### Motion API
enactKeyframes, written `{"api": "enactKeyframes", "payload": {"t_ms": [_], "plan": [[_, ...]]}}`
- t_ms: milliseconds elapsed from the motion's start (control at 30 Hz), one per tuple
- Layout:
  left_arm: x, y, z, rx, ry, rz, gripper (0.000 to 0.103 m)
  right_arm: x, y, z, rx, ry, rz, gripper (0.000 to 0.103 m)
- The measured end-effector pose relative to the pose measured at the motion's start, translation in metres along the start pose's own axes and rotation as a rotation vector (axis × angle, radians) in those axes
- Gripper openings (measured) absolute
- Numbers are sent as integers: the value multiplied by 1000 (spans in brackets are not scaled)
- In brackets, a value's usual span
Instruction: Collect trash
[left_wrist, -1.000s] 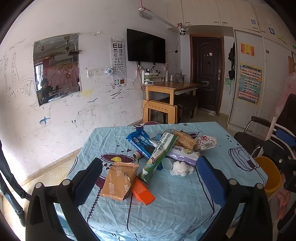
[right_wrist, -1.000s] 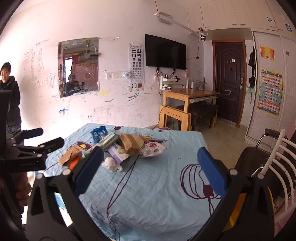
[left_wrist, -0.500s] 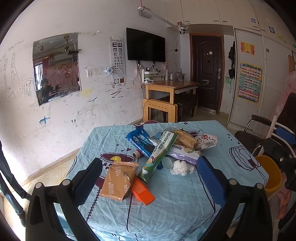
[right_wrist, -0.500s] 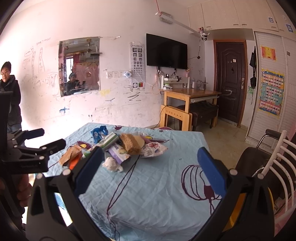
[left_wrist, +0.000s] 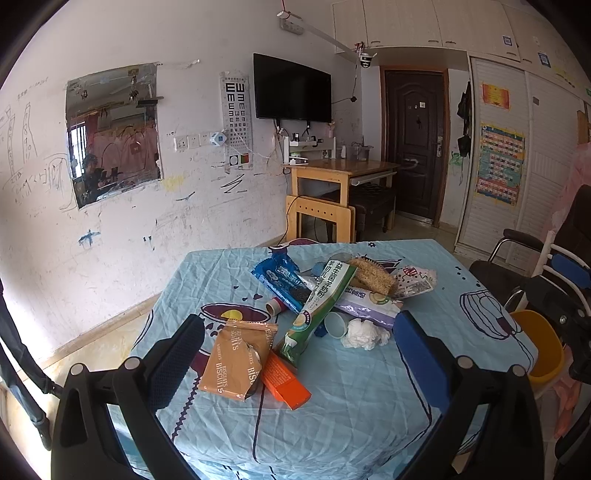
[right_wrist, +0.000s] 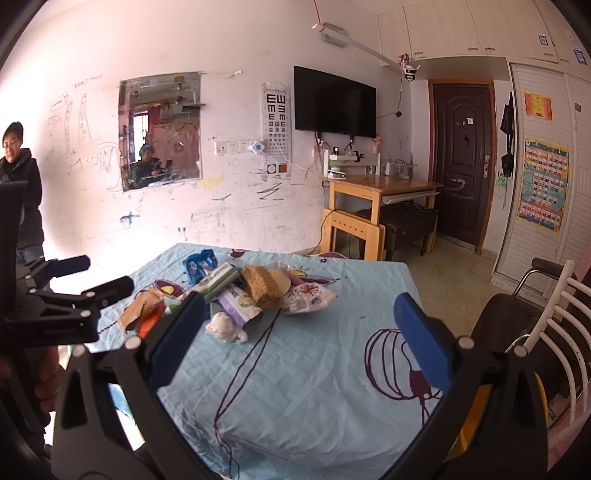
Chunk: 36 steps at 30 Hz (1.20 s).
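On the blue tablecloth (left_wrist: 369, 406) the trash lies in a heap. At its left is a brown biscuit packet (left_wrist: 236, 360), touching an orange box (left_wrist: 286, 380). Next come a green-and-white pouch (left_wrist: 321, 306), a blue wrapper (left_wrist: 284, 280) and a crumpled tissue (left_wrist: 364, 334). A yellow bin (left_wrist: 539, 347) stands off the table's right edge. The left gripper (left_wrist: 295, 354) and right gripper (right_wrist: 295, 336) both hover with jaws spread wide, holding nothing.

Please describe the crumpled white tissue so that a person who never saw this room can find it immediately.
Look at the table with the light blue cloth and the heap of snack wrappers in its middle. At the near right edge of the heap, beside a small blue cup, lies the crumpled white tissue. It alone is plain white, soft and unprinted.
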<state>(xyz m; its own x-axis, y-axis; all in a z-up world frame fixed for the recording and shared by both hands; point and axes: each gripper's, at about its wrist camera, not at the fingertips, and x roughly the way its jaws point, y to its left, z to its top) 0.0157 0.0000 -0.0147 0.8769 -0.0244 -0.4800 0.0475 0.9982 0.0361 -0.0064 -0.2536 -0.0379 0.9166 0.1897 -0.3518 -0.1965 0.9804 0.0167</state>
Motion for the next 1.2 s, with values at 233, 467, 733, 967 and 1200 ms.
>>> {"api": "enactKeyframes", "payload": {"t_ms": [233, 467, 733, 967, 1200], "plan": [[8, 2, 0, -4, 19, 2, 98, 8, 0, 0, -8, 7, 14, 98], [39, 35, 10, -68, 130, -7, 98, 56, 13, 13, -105, 96, 135, 98], [77, 60, 17, -108, 282, -23, 98, 153, 30, 32, -79, 318, 369, 98], [117, 54, 38, -120, 384, -135, 87, 198, 18, 45, 8, 465, 414, 98], [178, 9, 48, 23, 577, -264, 64, 198, -24, 58, 37, 468, 320, 96]]}}
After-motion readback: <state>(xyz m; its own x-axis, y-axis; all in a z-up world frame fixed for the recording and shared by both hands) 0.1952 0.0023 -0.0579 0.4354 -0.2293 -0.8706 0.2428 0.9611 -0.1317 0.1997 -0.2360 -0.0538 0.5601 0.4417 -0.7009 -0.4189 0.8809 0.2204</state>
